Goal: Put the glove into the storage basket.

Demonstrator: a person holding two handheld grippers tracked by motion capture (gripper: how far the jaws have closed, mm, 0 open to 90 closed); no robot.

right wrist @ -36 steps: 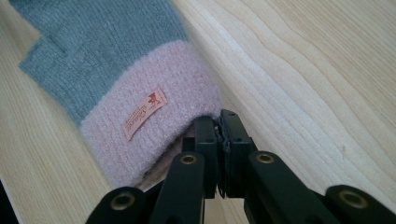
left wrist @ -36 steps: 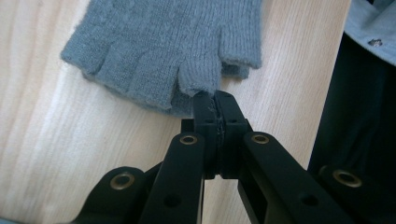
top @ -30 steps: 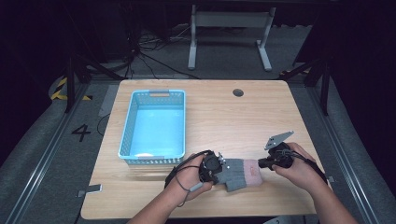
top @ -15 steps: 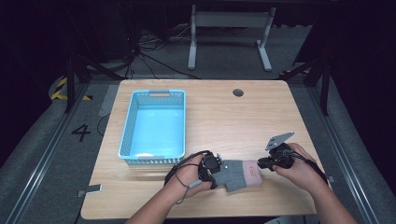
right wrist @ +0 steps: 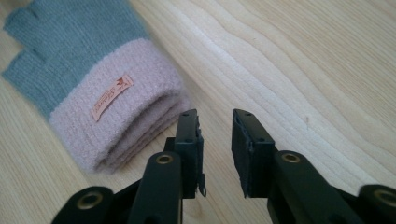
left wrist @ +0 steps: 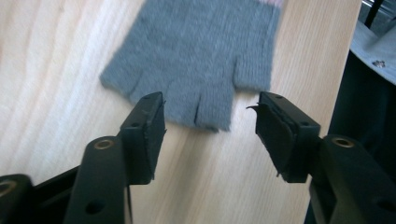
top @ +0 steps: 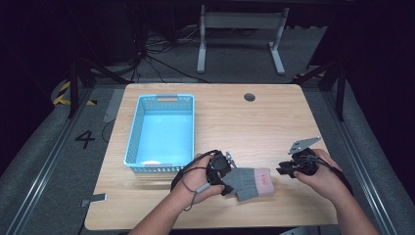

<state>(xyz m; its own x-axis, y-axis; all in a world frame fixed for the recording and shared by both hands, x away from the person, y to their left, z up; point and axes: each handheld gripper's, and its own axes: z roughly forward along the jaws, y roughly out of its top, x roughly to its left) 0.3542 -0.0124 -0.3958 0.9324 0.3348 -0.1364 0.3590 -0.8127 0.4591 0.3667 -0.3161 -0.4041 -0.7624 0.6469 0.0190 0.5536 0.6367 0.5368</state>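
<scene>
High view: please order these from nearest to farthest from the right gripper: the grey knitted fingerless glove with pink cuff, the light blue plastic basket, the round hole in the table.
1. Grey knitted fingerless glove with pink cuff, just left of the right gripper.
2. Round hole, at the table's far edge.
3. Light blue plastic basket, at the table's left side.

Table: light wooden table [top: 274, 127], with a small round hole at the far edge
Left part: empty blue basket [top: 138, 142]
Near edge: grey glove [top: 248, 182] with pink cuff, lying flat
</scene>
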